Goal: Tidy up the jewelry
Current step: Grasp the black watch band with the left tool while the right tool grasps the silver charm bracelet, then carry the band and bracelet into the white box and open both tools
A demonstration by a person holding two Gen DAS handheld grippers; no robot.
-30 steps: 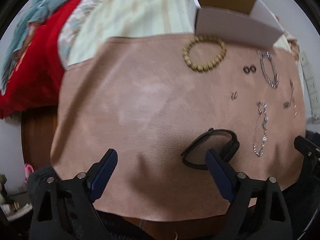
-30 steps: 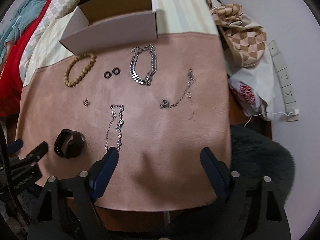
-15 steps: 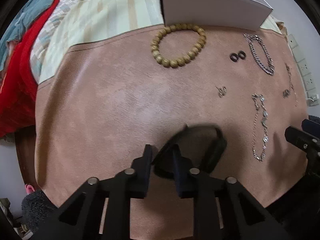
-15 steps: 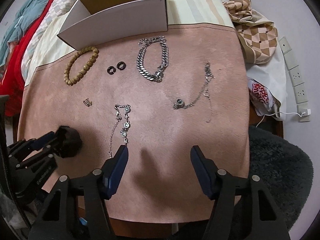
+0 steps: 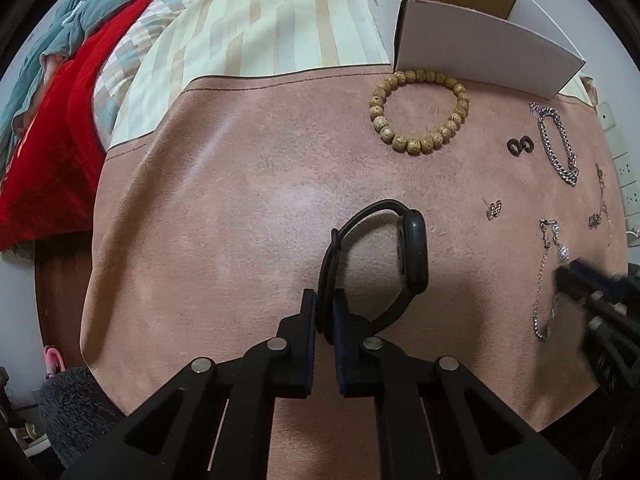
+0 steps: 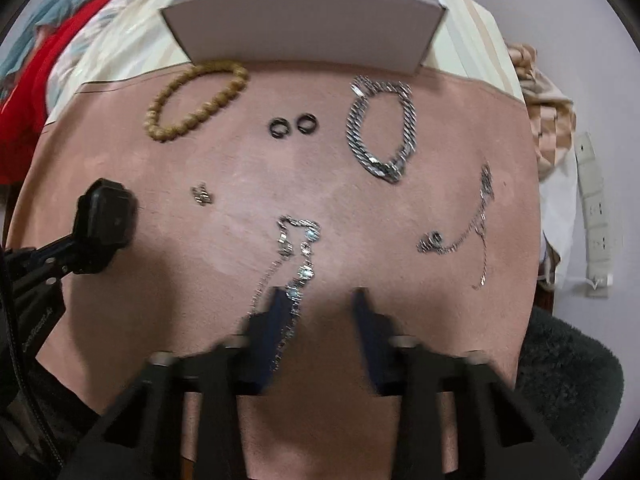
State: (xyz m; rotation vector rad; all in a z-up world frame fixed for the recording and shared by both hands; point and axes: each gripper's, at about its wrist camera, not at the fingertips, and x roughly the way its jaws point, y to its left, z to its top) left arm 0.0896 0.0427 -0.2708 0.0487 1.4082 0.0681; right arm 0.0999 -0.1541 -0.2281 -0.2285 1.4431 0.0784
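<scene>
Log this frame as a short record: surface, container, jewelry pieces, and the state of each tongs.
surface: pink mat
container: open white box at the mat's far edge
loose pieces: beaded bracelet, two dark rings, chunky silver chain, crystal bracelet
left tongs: shut on black watch band
right tongs: open, over the crystal bracelet

no legible text, labels or numbers

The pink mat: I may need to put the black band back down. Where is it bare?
Bare: the mat's left half, left of the black smart band and wooden bead bracelet. Crowded: the right side, with ring pair, silver chain bracelet and crystal chain.
</scene>
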